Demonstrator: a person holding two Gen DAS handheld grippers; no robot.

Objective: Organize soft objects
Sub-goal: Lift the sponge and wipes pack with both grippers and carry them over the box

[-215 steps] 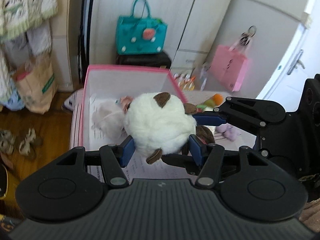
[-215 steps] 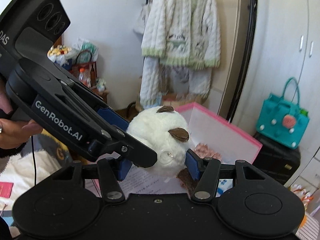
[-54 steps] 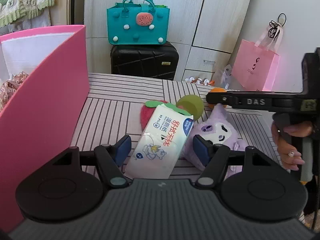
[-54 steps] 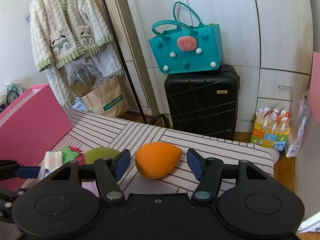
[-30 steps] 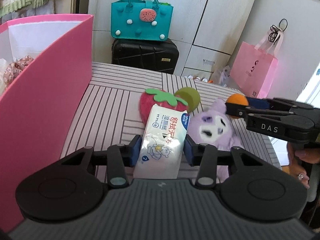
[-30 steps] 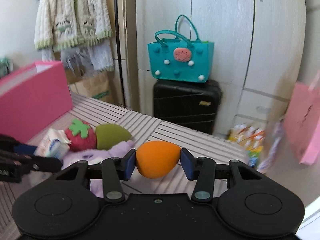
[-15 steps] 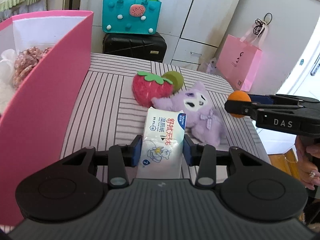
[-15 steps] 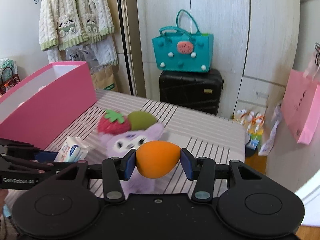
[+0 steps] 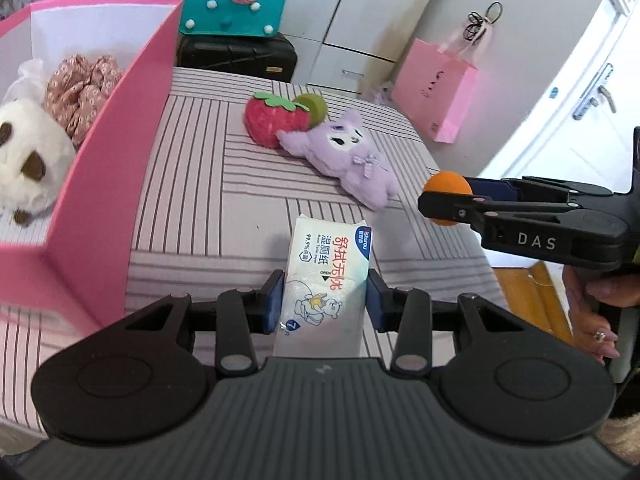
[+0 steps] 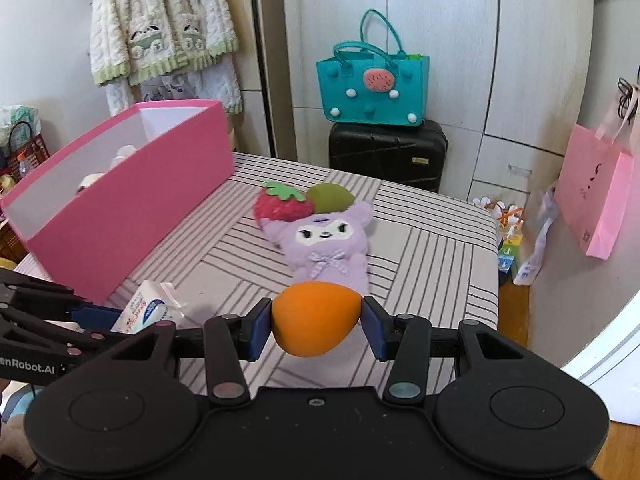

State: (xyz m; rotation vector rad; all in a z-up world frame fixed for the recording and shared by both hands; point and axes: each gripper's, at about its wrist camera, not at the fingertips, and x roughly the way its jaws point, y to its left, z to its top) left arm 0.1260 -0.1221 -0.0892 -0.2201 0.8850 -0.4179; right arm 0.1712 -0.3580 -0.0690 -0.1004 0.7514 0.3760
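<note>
Beside the pink box (image 9: 120, 168), I carry 2 soft things toward it, my left gripper (image 9: 325, 300) clamped on the wipes pack (image 9: 326, 276), my right gripper (image 10: 316, 326) clamped on the orange sponge (image 10: 316, 322); next, lifting both over its wall.

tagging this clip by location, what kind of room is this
Most likely a bedroom or dressing corner in a home: white wardrobe doors line the wall, a knitted cardigan hangs on a rack, and a black suitcase with a teal tote bag on top stands by them.
</note>
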